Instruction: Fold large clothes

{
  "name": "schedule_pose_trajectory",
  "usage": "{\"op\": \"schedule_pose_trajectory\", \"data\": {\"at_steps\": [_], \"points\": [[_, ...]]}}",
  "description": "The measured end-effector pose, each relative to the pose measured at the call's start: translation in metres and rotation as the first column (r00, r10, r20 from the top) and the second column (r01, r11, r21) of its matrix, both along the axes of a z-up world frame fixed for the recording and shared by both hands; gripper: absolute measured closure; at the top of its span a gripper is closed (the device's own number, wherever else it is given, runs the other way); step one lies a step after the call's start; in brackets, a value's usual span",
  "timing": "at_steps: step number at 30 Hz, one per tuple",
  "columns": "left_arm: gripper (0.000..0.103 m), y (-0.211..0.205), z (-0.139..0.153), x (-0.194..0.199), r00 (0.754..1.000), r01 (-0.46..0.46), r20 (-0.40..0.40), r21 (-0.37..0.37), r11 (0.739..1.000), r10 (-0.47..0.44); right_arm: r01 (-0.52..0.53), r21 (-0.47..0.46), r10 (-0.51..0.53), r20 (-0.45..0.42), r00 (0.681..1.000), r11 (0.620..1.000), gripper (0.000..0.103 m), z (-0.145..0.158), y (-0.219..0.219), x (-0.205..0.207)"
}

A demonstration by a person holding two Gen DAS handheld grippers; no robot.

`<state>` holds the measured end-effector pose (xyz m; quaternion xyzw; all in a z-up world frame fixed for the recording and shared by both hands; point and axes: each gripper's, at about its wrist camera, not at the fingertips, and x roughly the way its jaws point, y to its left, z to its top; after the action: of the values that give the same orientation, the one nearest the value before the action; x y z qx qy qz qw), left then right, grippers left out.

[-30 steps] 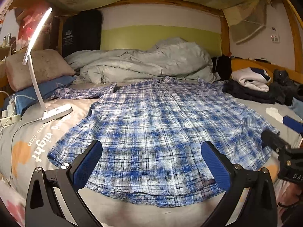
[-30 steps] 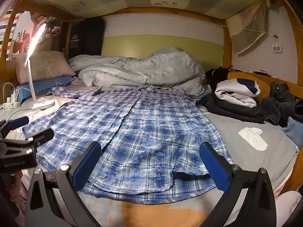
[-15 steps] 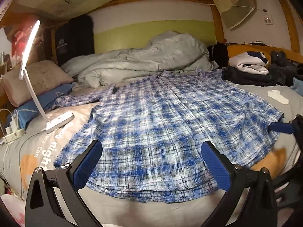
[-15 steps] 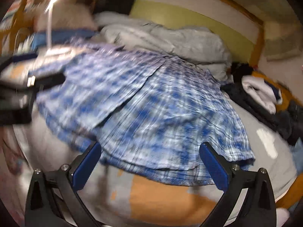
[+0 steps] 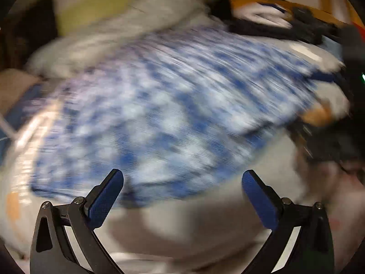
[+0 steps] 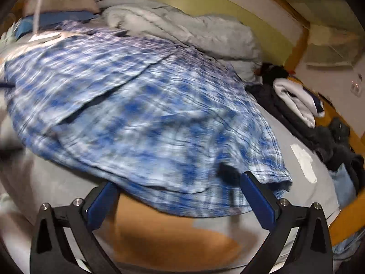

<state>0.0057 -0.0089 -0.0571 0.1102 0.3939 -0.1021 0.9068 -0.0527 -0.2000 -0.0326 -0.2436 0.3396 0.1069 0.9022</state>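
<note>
You have the shirt (image 6: 141, 114) spread flat across the middle of the bed (image 6: 303, 205), its hem toward the near edge. Behind it, against the far edge, the duvet (image 6: 182, 29) lies bunched. The pillow (image 6: 61, 2) sits in the far left corner, on another pillow. Along the right edge a pile of clothes (image 6: 296, 105) runs front to back. Your right gripper (image 6: 180, 196) straddles the shirt's near right hem; your left gripper (image 5: 182, 194) sits just before the near left hem.

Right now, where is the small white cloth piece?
In the right wrist view, the small white cloth piece lies on the grey bedsheet, between the blue plaid shirt and the dark clothes pile.
</note>
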Motion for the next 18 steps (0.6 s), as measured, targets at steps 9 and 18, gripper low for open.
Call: {"op": "schedule_pose_trajectory", "data": {"at_steps": [9, 18], "points": [[0.000, 0.012, -0.001, 0.006, 0.964, -0.240, 0.160, 0.169, 0.956, 0.214, 0.069, -0.057, -0.064, 0.084, 0.994, 0.996, 0.000, 0.004, -0.008, 0.005], [0.049, 0.077, 0.008, 0.022, 0.877, -0.465, 0.173, 0.078, 0.882, 0.447, 0.192, -0.025, -0.189, 0.097, 0.977, 0.981, 0.052, 0.013, -0.030, 0.021]]}}
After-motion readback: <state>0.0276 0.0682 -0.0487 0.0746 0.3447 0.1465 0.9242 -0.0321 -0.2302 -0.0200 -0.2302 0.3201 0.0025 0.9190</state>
